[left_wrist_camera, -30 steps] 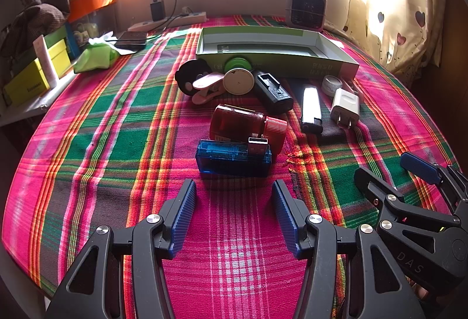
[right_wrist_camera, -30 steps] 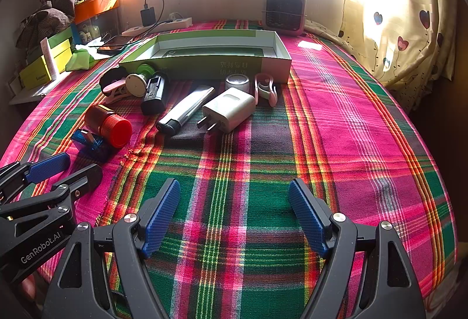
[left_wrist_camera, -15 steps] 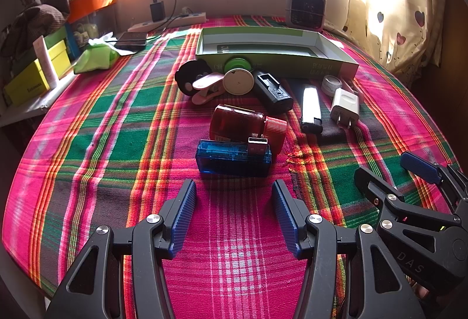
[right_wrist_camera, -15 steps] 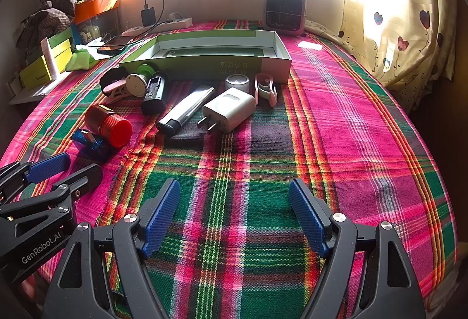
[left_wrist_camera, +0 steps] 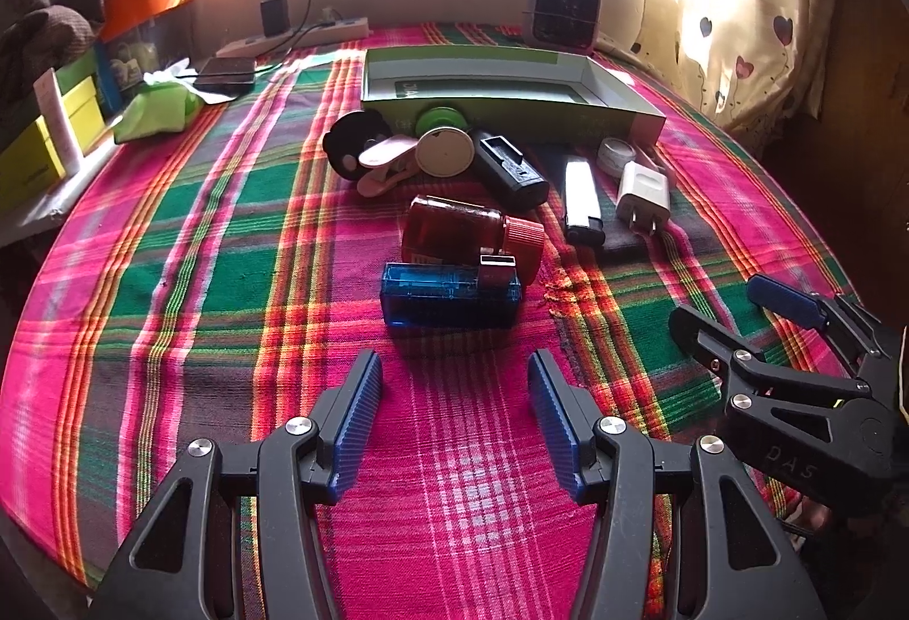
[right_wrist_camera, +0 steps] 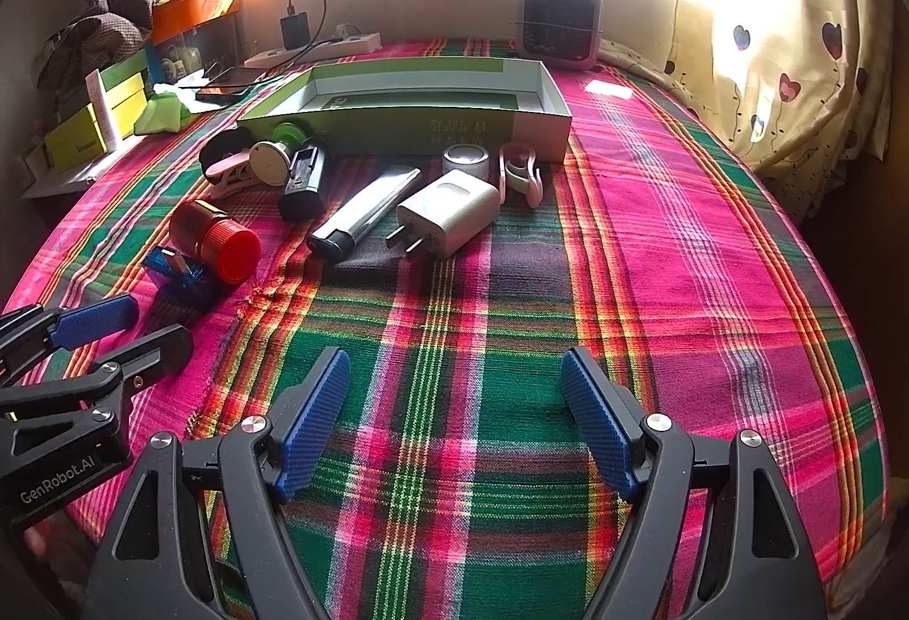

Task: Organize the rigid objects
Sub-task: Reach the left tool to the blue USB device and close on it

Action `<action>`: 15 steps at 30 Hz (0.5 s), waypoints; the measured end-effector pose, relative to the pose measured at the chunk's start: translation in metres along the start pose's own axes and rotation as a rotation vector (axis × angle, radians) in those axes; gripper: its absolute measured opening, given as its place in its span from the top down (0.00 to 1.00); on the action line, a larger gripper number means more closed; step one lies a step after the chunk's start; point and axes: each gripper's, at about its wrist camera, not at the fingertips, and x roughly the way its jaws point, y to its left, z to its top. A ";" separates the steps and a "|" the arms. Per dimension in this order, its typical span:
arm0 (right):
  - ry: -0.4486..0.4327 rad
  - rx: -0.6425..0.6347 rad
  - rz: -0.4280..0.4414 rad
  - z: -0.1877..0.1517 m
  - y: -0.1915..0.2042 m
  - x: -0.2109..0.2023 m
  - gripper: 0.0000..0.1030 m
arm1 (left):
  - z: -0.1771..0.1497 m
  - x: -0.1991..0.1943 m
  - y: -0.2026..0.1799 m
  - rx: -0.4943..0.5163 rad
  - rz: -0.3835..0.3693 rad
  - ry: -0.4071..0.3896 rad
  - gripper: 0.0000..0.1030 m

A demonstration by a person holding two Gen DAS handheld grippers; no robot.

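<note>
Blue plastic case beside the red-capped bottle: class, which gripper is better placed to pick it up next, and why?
Left. The left gripper is open and faces the blue plastic case straight ahead. The right gripper, also open, points over bare cloth, with the case off to its left.

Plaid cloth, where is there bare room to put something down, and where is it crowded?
Bare: the wide strip right of the green box and white charger, towards the curtain, and the near cloth around both open grippers. Crowded: the row in front of the box, down to the red-capped bottle.
</note>
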 end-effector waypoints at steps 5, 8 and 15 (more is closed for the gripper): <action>0.001 -0.007 0.007 0.001 0.000 0.000 0.25 | 0.005 -0.002 0.018 -0.009 0.001 -0.014 0.49; 0.001 -0.009 0.010 0.001 0.000 0.000 0.25 | 0.012 -0.002 0.021 0.000 -0.067 -0.022 0.49; 0.007 -0.017 0.020 0.001 0.000 0.000 0.25 | 0.028 0.007 0.022 0.027 -0.142 -0.037 0.49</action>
